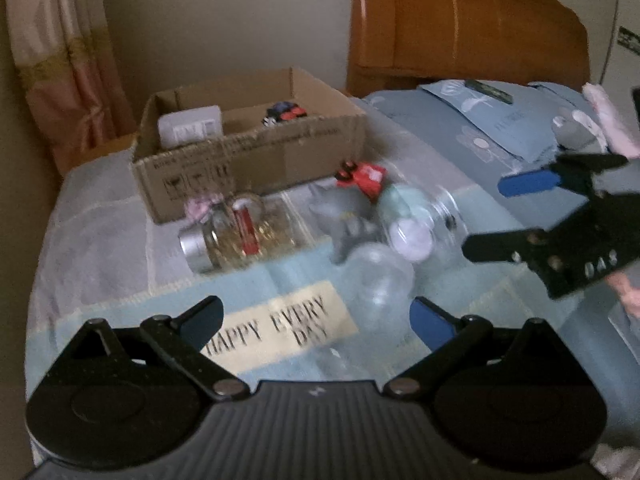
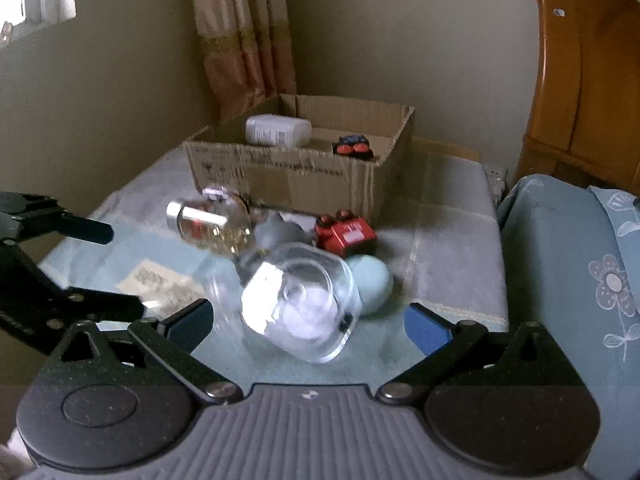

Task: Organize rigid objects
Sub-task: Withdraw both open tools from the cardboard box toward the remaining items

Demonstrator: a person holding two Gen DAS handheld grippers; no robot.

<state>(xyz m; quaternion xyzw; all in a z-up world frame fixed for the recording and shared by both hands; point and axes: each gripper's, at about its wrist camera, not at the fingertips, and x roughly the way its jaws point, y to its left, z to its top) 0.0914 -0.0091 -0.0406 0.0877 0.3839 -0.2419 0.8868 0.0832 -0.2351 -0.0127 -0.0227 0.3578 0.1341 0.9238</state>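
A cardboard box [image 1: 256,160] stands at the back of the cloth-covered surface; it also shows in the right wrist view [image 2: 296,176]. It holds a white bottle [image 2: 278,130] and a small toy car [image 2: 354,146]. In front lie a glass jar with a silver lid [image 1: 236,236], a grey toy [image 1: 348,224], a red toy truck [image 1: 362,178], a pale green egg shape [image 2: 372,280] and clear glass jars [image 2: 300,300]. My left gripper [image 1: 316,320] is open and empty above the cloth. My right gripper [image 2: 308,320] is open, its jaws on either side of a clear jar.
A wooden headboard [image 1: 460,28] and blue bedding [image 1: 500,120] lie to the right. A curtain [image 1: 60,60] hangs at the back left. A "HAPPY EVERY DAY" patch [image 1: 280,328] marks the cloth. The right gripper shows in the left wrist view [image 1: 500,216].
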